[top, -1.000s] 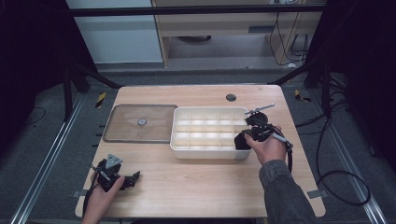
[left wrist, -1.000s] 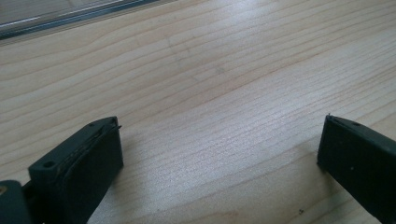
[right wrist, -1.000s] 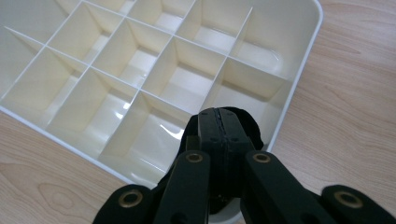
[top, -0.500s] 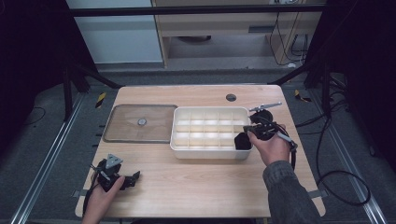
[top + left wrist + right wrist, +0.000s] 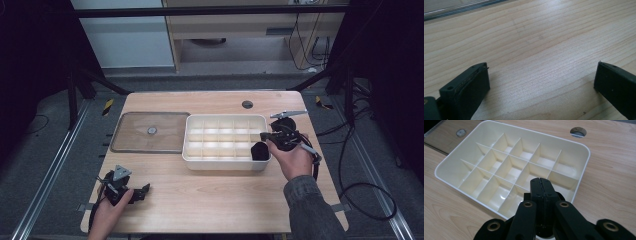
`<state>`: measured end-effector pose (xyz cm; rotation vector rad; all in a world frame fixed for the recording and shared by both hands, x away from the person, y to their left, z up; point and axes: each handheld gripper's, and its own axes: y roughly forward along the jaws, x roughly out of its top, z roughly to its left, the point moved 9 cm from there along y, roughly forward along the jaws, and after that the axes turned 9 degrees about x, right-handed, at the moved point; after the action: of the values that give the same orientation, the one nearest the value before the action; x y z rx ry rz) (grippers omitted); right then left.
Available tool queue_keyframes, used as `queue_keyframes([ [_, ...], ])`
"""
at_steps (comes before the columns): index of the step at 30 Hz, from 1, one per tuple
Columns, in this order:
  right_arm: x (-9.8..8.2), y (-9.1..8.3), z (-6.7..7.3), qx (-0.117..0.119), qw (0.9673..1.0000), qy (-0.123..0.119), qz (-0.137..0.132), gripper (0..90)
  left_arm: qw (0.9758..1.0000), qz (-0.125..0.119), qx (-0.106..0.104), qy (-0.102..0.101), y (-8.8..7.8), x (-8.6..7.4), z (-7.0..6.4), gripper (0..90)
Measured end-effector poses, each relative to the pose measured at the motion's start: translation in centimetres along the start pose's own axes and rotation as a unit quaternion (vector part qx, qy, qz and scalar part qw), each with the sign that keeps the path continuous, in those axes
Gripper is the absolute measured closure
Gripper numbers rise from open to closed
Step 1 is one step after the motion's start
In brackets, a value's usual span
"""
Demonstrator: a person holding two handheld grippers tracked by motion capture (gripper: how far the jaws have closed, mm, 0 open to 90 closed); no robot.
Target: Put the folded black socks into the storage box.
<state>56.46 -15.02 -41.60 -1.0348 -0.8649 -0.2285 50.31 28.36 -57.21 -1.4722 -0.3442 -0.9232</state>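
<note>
A person at a wooden desk (image 5: 215, 195) holds a gripper in each hand. The right gripper (image 5: 541, 185) hangs over the near right corner of a white tray (image 5: 442, 167), its jaws pressed flat together with nothing between them; the tray's grid of compartments spreads out ahead of and below the jaw tips, all of those in sight bare. In the high view the right gripper (image 5: 265, 136) sits at the tray's (image 5: 225, 163) right end, and something black (image 5: 259, 151) lies in the corner compartment just under it; what it is cannot be told. Beyond the tray from the jaws, at the far left, a clear flat lid (image 5: 150, 132) with a small round knob rests on the desk, its edge just beside the tray. A round hole (image 5: 578, 131) in the desk lies past the tray's far right corner. The left gripper (image 5: 145, 189) rests low on the desk near the person's edge, well apart from the tray, its jaws spread wide; in the left gripper view bare wood grain lies between them, and the lid's edge (image 5: 461, 8) runs across the top, ahead of the jaws.
</note>
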Motion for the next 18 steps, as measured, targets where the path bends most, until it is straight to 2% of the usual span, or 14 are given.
queue_keyframes([
  [3,0.5,-0.5,0.5,0.006,0.9998,-0.004,-0.017,90.0,1.0,0.0,0.0,0.001,0.0,0.0,0.0,0.0],
  [11,0.7,-1.2,1.6,0.015,0.9994,-0.013,-0.029,90.0,1.0,0.0,0.0,0.002,0.0,0.0,0.0,0.0],
  [18,0.6,-1.7,1.8,0.014,0.9991,-0.016,-0.037,89.1,1.0,0.0,0.0,0.001,0.0,0.0,0.0,0.0],
])
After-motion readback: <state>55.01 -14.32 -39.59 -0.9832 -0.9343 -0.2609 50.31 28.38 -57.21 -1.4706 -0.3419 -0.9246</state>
